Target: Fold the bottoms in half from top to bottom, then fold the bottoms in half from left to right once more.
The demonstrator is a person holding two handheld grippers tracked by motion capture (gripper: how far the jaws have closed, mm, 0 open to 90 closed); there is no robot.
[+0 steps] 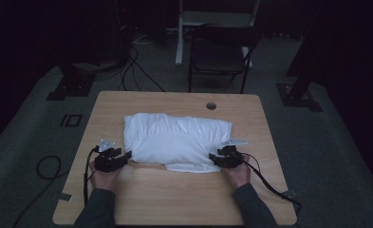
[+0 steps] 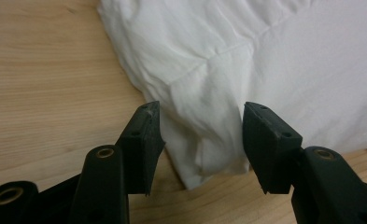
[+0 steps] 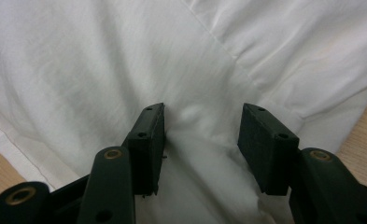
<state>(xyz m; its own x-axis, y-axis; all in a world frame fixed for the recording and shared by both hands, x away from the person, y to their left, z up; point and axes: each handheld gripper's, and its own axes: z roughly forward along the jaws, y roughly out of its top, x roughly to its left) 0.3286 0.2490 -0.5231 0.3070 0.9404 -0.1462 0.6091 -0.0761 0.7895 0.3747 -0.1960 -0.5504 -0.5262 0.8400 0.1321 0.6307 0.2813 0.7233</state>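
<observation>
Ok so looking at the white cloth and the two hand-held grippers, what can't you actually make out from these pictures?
- High view: dim light and small size hide whether the left hand-held gripper or the right hand-held gripper touches the white cloth.
- Left gripper view: the cloth runs past the top and right edges, so its shape is cut off.
- Right gripper view: the jaws cover the cloth below them; the layers folded underneath are hidden.
- High view: the room beyond the table is too dark to read.

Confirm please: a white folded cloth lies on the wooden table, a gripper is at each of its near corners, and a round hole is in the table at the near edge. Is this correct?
Not quite. The round hole is near the far edge of the table, as the high view shows. The white folded cloth does lie there, with the left gripper and right gripper at its near corners.
</observation>
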